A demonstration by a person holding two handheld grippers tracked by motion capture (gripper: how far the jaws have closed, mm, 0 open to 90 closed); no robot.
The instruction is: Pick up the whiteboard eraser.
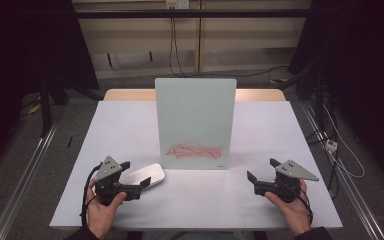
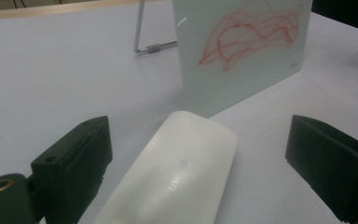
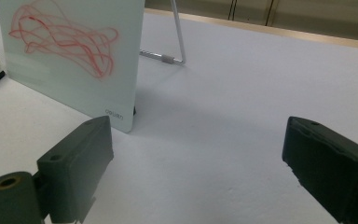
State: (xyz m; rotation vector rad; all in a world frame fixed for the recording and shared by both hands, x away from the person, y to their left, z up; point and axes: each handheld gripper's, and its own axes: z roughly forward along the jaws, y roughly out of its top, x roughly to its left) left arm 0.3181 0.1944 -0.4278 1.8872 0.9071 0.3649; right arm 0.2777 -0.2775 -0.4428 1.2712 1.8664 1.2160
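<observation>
White eraser (image 2: 177, 172) on table between spread, unclenched left tongs (image 2: 198, 163); right tongs (image 3: 196, 168) likewise spread, nothing between.

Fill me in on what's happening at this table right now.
A person sits at a white table with a hand-held gripper in each hand. The left hand-held gripper has its jaws open around a white oval eraser pad, with gaps on both sides, so nothing is gripped yet. Just behind stands an upright white glass drawing board bearing red scribbles, propped on a metal stand. The right hand-held gripper hovers open over bare tabletop, holding nothing.
</observation>
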